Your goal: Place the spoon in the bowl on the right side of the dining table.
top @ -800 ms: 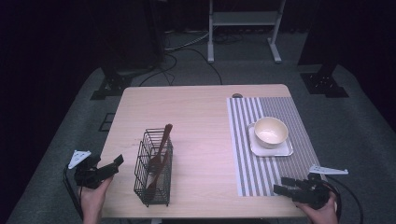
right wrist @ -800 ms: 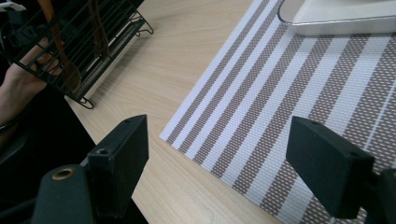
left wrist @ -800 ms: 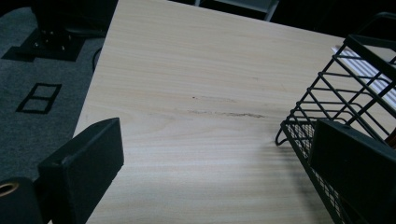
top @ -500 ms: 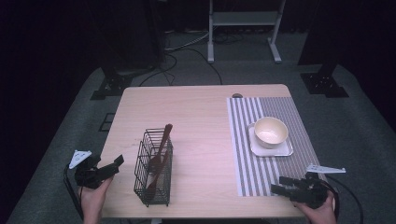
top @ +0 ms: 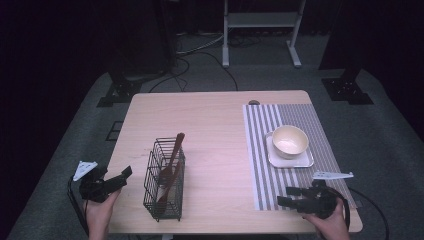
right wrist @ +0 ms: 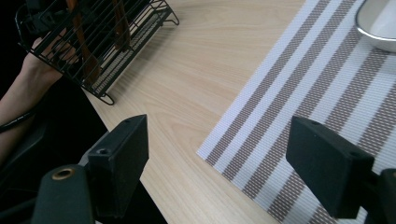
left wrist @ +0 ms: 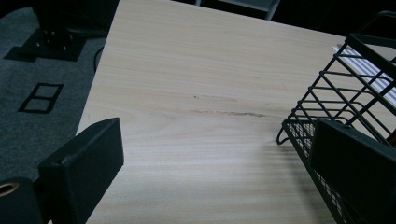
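Two grippers we hold at the near edge of the table: left gripper and right gripper, jaws wide apart, both empty. We note the wire basket with its wooden utensils just right of the left gripper; the bowl sits on a plate on the striped placemat, beyond the right gripper.

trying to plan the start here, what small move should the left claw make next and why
Probably ease the left claw forward and right toward the wire basket. Its jaws are open with nothing between them, at the table's left edge, and the basket holding the wooden utensils is the nearest thing to it.
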The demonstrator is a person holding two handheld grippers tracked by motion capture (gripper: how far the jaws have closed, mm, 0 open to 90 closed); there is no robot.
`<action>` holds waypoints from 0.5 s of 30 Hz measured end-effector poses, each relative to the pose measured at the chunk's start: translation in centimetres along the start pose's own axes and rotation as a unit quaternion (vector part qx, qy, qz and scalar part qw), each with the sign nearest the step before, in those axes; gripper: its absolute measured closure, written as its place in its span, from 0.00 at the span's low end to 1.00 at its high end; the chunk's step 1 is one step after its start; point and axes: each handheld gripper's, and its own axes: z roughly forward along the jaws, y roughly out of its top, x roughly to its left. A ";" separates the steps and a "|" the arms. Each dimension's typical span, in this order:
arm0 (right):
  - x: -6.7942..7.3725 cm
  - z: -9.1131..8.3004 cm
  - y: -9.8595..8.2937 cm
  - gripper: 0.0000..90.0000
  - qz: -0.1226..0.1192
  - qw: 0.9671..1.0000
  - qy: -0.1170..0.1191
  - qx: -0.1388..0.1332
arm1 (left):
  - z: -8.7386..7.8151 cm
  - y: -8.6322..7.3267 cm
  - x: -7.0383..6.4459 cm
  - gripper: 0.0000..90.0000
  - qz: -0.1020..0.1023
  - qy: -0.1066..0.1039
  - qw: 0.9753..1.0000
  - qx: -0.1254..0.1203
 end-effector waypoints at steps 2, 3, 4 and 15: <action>0.3 0.3 0.2 0.22 -0.002 1.000 0.001 0.003 | 0.0 0.0 0.0 0.03 0.001 0.000 1.000 -0.001; 0.5 0.5 0.3 0.22 -0.002 1.000 0.002 0.006 | 0.0 0.0 0.0 0.03 0.001 0.000 1.000 -0.001; 0.6 0.7 0.4 0.22 -0.004 1.000 0.003 0.009 | 0.0 0.0 0.0 0.03 -0.001 0.001 1.000 -0.001; 2.3 1.7 1.9 0.22 -0.009 1.000 0.007 0.020 | 0.1 -0.1 0.1 0.03 -0.003 0.001 1.000 0.000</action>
